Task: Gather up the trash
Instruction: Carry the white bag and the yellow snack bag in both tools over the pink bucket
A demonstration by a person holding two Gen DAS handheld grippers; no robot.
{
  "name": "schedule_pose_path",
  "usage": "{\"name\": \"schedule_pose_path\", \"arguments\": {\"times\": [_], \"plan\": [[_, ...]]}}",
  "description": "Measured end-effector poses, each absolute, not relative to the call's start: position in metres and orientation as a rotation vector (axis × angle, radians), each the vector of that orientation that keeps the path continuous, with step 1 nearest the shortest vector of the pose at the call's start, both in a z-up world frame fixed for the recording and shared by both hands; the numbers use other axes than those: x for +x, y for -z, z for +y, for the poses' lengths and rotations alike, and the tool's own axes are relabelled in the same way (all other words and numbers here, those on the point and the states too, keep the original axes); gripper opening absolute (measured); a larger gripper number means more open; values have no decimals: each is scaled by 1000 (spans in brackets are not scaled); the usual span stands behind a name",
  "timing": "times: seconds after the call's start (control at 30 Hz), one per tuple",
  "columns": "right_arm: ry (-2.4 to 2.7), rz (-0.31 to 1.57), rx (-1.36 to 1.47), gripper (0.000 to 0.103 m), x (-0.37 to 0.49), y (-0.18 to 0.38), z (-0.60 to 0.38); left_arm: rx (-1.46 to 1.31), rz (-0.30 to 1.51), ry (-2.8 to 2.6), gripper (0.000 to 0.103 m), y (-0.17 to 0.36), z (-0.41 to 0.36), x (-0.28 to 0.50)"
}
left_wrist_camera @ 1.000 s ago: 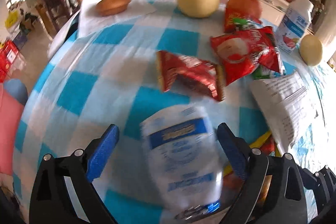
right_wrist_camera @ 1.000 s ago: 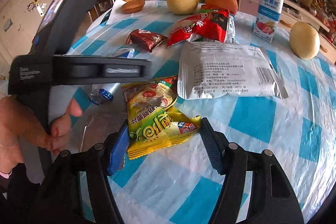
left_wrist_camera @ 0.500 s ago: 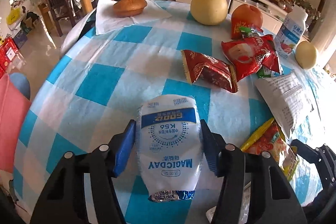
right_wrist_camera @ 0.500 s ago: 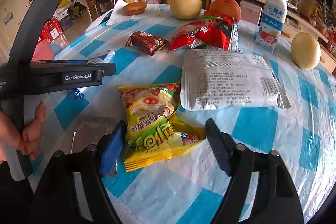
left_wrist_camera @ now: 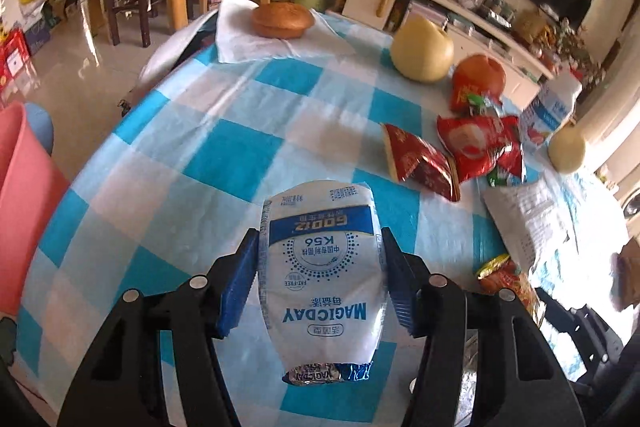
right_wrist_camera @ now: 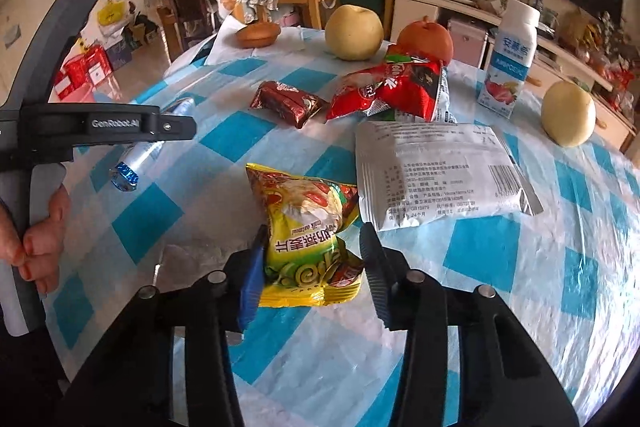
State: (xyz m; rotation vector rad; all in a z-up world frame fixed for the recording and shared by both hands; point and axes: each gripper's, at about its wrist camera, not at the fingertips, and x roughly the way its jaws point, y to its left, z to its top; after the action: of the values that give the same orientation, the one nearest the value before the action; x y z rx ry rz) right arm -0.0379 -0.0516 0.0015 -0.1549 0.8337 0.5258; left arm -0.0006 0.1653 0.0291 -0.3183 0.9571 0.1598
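Bright daylight, glossy glare, fisheye-bent edges, dark vignetted corners

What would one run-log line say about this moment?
left gripper: shut on white pouch | right gripper: just been closing, fingers around yellow snack bag | checked tablecloth: red wrappers remain

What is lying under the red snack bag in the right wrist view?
The red snack bag rests partly on a white-backed packet with a green edge, whose front is covered. Its near edge overlaps the large white packet. Otherwise only the checked tablecloth shows.
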Motion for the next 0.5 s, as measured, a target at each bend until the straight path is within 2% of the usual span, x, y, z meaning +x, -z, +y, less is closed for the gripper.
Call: {"name": "schedule_pose_path", "arguments": {"times": [0.23,0.5], "plan": [[-502,819,-80,38,-41,-19,-49,-350,897,-204,60,-46,189,-10],[-515,763,-61,36,-49,-46,-23,-379,840,-285,60,-61,222,-21]]}}
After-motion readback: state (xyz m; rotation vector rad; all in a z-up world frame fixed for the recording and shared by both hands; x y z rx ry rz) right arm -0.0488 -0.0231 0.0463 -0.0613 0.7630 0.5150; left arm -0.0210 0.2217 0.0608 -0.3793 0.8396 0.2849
